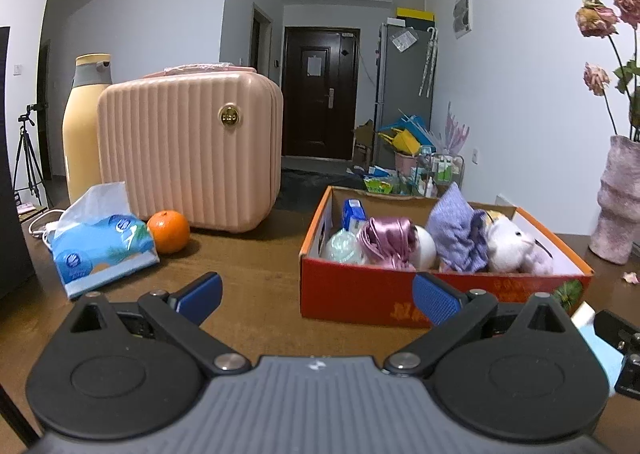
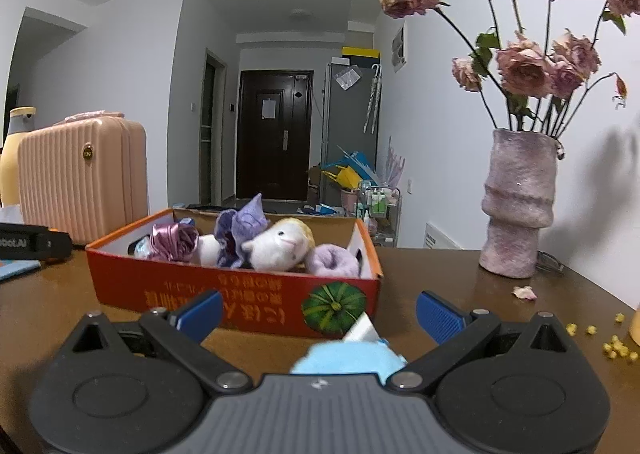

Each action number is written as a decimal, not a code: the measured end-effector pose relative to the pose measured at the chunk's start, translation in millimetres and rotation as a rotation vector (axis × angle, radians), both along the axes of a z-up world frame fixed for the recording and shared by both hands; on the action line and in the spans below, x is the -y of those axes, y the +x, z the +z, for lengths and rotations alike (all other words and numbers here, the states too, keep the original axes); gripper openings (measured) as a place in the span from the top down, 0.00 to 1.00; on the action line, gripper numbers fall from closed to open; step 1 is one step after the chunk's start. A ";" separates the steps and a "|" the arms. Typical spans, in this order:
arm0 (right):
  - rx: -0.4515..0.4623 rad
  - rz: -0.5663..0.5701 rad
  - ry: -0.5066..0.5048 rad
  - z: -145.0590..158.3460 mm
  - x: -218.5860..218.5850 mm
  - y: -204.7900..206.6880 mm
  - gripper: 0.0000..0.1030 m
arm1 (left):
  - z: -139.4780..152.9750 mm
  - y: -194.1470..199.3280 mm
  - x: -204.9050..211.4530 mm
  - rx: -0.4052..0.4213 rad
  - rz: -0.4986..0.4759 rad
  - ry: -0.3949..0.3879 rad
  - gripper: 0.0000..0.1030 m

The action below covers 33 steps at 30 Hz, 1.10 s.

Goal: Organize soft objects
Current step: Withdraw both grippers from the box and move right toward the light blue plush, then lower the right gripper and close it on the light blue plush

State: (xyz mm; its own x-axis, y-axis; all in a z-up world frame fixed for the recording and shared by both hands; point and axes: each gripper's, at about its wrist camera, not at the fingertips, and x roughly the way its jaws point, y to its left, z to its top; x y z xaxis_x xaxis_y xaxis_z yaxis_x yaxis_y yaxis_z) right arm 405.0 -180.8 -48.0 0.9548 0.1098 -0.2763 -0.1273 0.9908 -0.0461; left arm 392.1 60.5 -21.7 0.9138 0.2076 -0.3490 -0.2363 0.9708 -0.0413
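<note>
Most soft things already sit in the orange box [image 2: 240,290] at mid-frame: a plush toy [image 2: 280,244], purple cloth [image 2: 248,221], a pink ribbon [image 2: 174,240]. A light-blue soft item [image 2: 348,360] lies on the worktop [image 2: 460,282], low in frame beneath the right claw [image 2: 319,314], which is spread wide and empty; it likely needs gripping next. The left claw [image 1: 316,298] is also wide, holding nothing.

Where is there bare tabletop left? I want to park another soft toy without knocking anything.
Bare wood lies between the orange and the red box, in front of the pink case. Another patch runs from the box to the vase, but petals and yellow crumbs litter it. The box itself is packed, and the tissue pack crowds the left corner.
</note>
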 end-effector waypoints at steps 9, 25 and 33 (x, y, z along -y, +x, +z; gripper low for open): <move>-0.033 0.009 -0.036 -5.9 14.9 -35.4 0.00 | -5.3 -34.7 5.2 -0.034 -0.042 -0.002 0.00; -0.125 0.011 -0.049 -15.5 21.7 -31.7 0.00 | -12.5 -52.8 16.6 -0.069 -0.105 0.023 0.00; -0.187 0.015 -0.071 -25.0 17.6 -2.9 0.00 | -17.6 -37.4 15.5 -0.094 -0.124 0.031 0.00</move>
